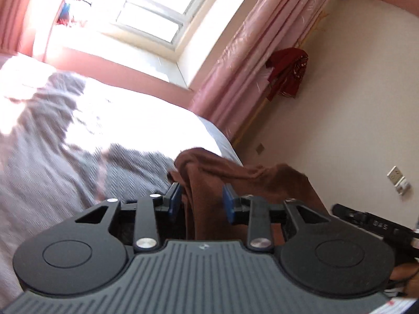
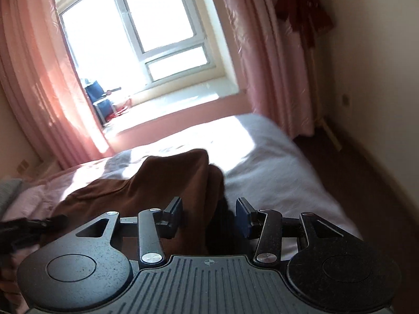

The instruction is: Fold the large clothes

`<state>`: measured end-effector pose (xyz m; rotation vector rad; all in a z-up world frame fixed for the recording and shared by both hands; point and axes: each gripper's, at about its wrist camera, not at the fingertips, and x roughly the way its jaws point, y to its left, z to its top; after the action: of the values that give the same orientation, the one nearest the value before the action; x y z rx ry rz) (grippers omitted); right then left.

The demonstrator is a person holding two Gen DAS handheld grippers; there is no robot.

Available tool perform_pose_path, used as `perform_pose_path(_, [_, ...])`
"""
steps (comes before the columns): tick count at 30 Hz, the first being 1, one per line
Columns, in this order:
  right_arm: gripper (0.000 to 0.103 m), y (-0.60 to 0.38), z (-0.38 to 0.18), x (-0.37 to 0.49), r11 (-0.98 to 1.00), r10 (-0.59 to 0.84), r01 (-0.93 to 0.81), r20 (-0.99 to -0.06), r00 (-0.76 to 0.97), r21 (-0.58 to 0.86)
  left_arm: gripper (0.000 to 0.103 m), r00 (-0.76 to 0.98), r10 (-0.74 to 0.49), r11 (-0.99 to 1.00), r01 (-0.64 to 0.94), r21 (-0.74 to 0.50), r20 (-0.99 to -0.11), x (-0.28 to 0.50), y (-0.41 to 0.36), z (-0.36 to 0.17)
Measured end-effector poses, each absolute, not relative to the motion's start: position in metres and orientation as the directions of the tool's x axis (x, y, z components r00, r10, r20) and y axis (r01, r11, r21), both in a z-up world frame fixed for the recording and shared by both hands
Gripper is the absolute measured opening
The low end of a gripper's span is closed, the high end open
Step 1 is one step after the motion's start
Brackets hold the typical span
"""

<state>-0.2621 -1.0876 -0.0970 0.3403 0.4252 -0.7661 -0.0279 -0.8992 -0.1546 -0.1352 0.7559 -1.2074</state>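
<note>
**Brown garment lifted between two grippers over the sunlit bed**

Beyond both grippers lies the bed (image 2: pixel 275 151), its grey textured cover (image 1: pixel 47 141) washed out by hard sunlight from the window (image 2: pixel 157 26) straight ahead. Pink curtains (image 1: pixel 243 60) hang either side of the window, and a dark red cloth (image 1: pixel 288 73) hangs on the wall past the curtain, up and to the right. The bed's far corner drops away ahead and right of the right gripper (image 2: pixel 209 216), leaving bare dark floor (image 2: pixel 366 170) along the wall.

The left gripper (image 1: pixel 201 201) has its blue pads (image 1: pixel 175 198) parted, with a fold of the brown garment (image 1: pixel 209 172) draped between them, not pinched. The right gripper is likewise spread, the brown garment (image 2: pixel 167 180) bunched in soft, heavy folds between and ahead of its fingers, trailing left over the bed.
</note>
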Motion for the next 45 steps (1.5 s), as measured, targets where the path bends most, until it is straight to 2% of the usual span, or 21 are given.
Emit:
perform_pose_path(4, [0.042, -1.012, -0.093, -0.266, 0.759, -0.589, 0.649, -0.37, 0.718, 0.051, 0.028, 0.169, -0.903, 0.3, 0.907, -0.297, -0.395, -0.085, -0.874, -0.124])
perform_pose_path(7, [0.042, -0.977, -0.127, -0.248, 0.776, -0.597, 0.627, -0.407, 0.691, -0.074, 0.03, 0.16, -0.887, 0.251, 0.955, -0.159, -0.434, -0.128, -0.88, -0.138])
perform_pose_path(9, [0.042, -0.977, -0.156, -0.242, 0.749, -0.633, 0.649, -0.434, 0.641, -0.134, 0.03, 0.183, -0.86, 0.266, 0.957, -0.113, -0.475, -0.141, -0.892, -0.161])
perform_pose_path(11, [0.042, -0.993, -0.18, -0.243, 0.733, -0.642, 0.669, -0.445, 0.624, -0.12, 0.032, 0.198, -0.86, 0.266, 0.961, -0.082, -0.47, -0.147, -0.897, -0.173])
perform_pose_path(16, [0.042, -1.013, -0.182, -0.242, 0.739, -0.61, 0.67, -0.487, 0.624, -0.067, 0.033, 0.234, -0.842, 0.29, 0.956, -0.043, -0.486, -0.151, -0.91, -0.174])
perform_pose_path(21, [0.043, -0.993, -0.132, -0.267, 0.734, -0.583, 0.679, -0.494, 0.645, 0.019, 0.033, 0.268, -0.792, 0.348, 0.936, -0.046, -0.549, -0.158, -0.893, -0.147])
perform_pose_path(23, [0.049, -0.98, -0.114, -0.285, 0.72, -0.564, 0.689, -0.507, 0.652, 0.085, 0.037, 0.27, -0.773, 0.37, 0.927, -0.063, -0.574, -0.164, -0.873, -0.134])
perform_pose_path(25, [0.059, -0.966, -0.099, -0.305, 0.711, -0.524, 0.686, -0.534, 0.663, 0.155, 0.05, 0.283, -0.743, 0.397, 0.916, -0.059, -0.607, -0.172, -0.854, -0.123])
perform_pose_path(26, [0.063, -0.959, -0.096, -0.312, 0.709, -0.504, 0.682, -0.549, 0.667, 0.177, 0.052, 0.295, -0.72, 0.414, 0.909, -0.047, -0.628, -0.178, -0.84, -0.118])
perform_pose_path(28, [0.065, -0.938, -0.084, -0.327, 0.702, -0.47, 0.68, -0.578, 0.667, 0.213, 0.054, 0.302, -0.687, 0.438, 0.898, -0.045, -0.661, -0.187, -0.818, -0.108])
perform_pose_path(33, [0.066, -0.898, -0.063, -0.354, 0.706, -0.426, 0.677, -0.637, 0.642, 0.21, 0.066, 0.313, -0.635, 0.483, 0.875, -0.046, -0.707, -0.212, -0.769, -0.08])
perform_pose_path(37, [0.066, -0.874, -0.048, -0.37, 0.697, -0.423, 0.687, -0.657, 0.624, 0.204, 0.067, 0.295, -0.611, 0.486, 0.872, -0.055, -0.735, -0.231, -0.739, -0.067])
perform_pose_path(45, [0.066, -0.823, -0.03, -0.387, 0.712, -0.417, 0.675, -0.655, 0.63, 0.195, 0.069, 0.292, -0.61, 0.468, 0.883, -0.038, -0.737, -0.255, -0.701, -0.049])
